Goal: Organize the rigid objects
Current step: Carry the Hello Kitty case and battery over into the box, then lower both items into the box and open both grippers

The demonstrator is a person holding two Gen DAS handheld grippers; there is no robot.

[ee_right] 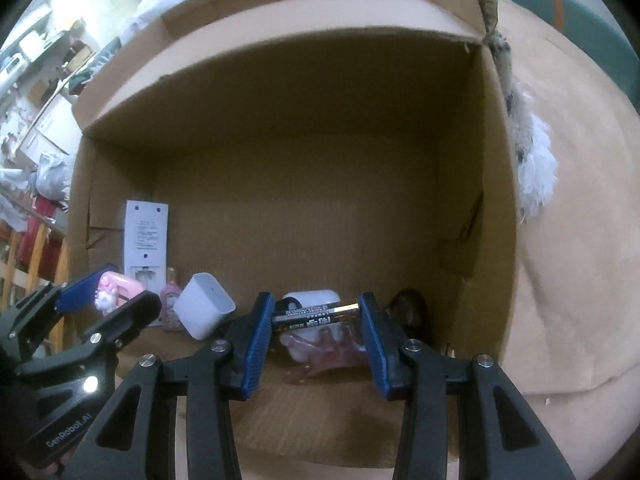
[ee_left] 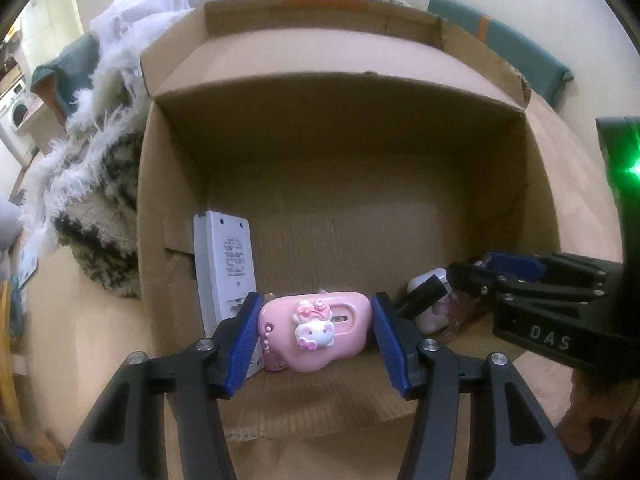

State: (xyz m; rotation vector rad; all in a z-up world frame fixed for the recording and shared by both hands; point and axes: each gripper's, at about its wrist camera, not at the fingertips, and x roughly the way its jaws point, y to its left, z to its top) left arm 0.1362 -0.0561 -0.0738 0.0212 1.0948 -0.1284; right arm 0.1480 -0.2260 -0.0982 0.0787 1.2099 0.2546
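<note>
We are at the placing step: both loads hang inside the open cardboard box (ee_left: 360,128), low over its floor, and we judge that the set-down comes next. Our left tool (ee_left: 316,340) pinches the pink case (ee_left: 316,328) with the cat figure across its width, blue pads pressing both ends. Our right tool (ee_right: 316,336) is pressed in as far as it goes on a black and gold battery (ee_right: 316,314), gripped end to end and lying level between the pads.

The next move calls for finding bare cardboard for each piece, lowering until it rests, then spreading the pads and lifting straight out. The floor near us looks free; the far part by the back wall is roomy too.

Things already in the box crowd the near row. A white remote (ee_left: 226,264) leans upright against the left wall, just behind the left pad. A small pink bottle (ee_right: 171,304) and a white charger case (ee_right: 204,306) sit between the two tools. A second white case (ee_right: 308,298) and a clear pinkish piece (ee_right: 324,350) lie right under the battery, with a dark object (ee_right: 408,312) beside them.

The two tools stand close together, so they could knock one another. Fluffy white fabric (ee_left: 132,52) lies outside the box, out of the way.
</note>
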